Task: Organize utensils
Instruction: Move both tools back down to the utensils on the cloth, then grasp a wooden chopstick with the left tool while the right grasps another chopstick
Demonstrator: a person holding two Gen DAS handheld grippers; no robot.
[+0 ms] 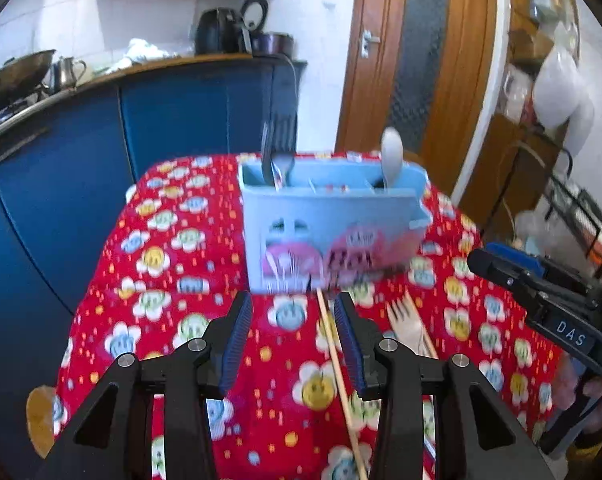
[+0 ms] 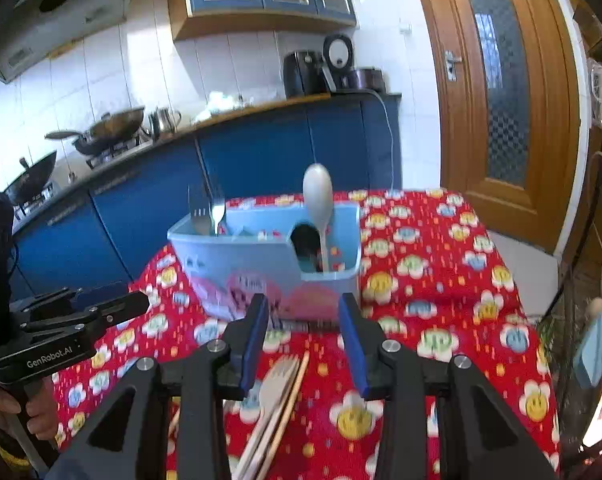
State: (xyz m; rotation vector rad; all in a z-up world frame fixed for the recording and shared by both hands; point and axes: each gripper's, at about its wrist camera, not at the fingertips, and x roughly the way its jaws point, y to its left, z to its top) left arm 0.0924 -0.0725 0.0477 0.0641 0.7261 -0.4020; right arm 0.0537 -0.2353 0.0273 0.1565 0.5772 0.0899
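two grippers hover over our worktop. left gripper and right gripper fingers stand partly apart, holding nothing. we see a wooden fork and chopstick lying flat before the blue caddy, which holds a spoon.

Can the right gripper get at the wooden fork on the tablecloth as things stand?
Probably yes. The right gripper is open and empty, and the wooden fork lies flat just below its fingertips beside a chopstick. Nothing covers it; the blue caddy stands farther back. The chopstick lies close enough to get pinched along.
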